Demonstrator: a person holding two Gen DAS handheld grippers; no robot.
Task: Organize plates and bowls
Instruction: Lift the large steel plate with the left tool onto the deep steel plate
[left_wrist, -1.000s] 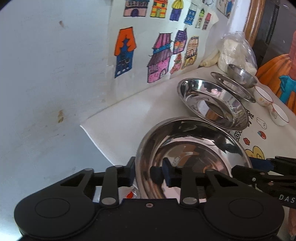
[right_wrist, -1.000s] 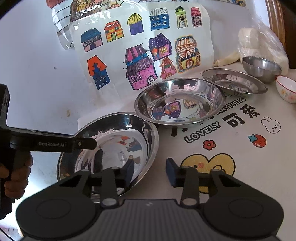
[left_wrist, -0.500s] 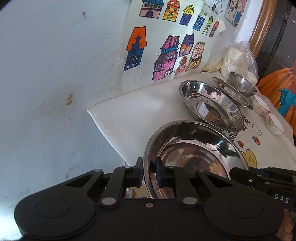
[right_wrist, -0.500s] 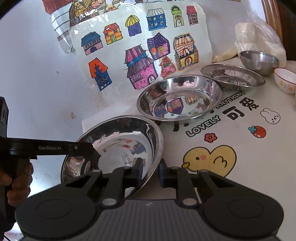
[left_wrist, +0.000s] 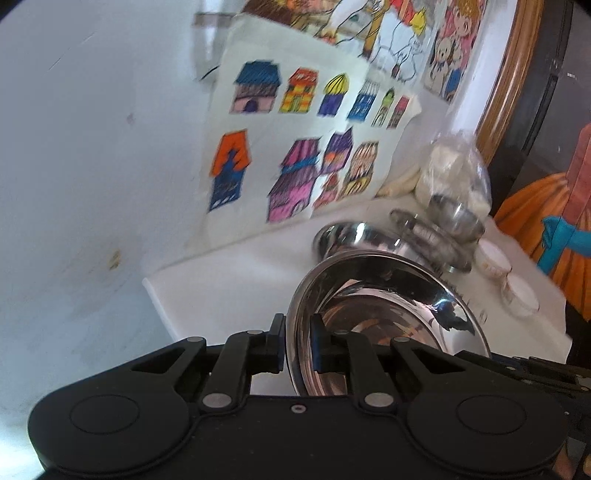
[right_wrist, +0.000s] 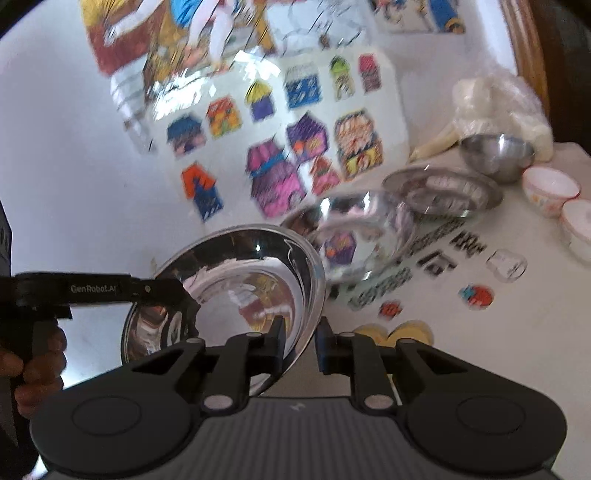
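A large steel bowl (left_wrist: 384, 299) (right_wrist: 236, 273) is held off the table, gripped on opposite sides of its rim. My left gripper (left_wrist: 298, 343) is shut on its left rim. My right gripper (right_wrist: 300, 341) is shut on its right rim. The left gripper also shows in the right wrist view (right_wrist: 162, 290), clamped on the bowl's far rim. A second large steel bowl (right_wrist: 362, 229) (left_wrist: 347, 236) sits on the table just beyond. Behind it lie a flat steel plate (right_wrist: 443, 190) (left_wrist: 428, 236) and a small steel bowl (right_wrist: 496, 155) (left_wrist: 456, 216).
Two white ceramic bowls (right_wrist: 550, 188) (right_wrist: 578, 225) (left_wrist: 493, 260) (left_wrist: 521, 295) stand at the right. A plastic bag of white stuff (right_wrist: 495, 107) (left_wrist: 454, 173) leans in the back corner. The wall with house drawings (right_wrist: 280, 147) rises behind the printed tablecloth (right_wrist: 480, 332).
Both grippers have closed on the large bowl's rim and lifted it off the table, toward the second bowl. The views are blurred by motion.
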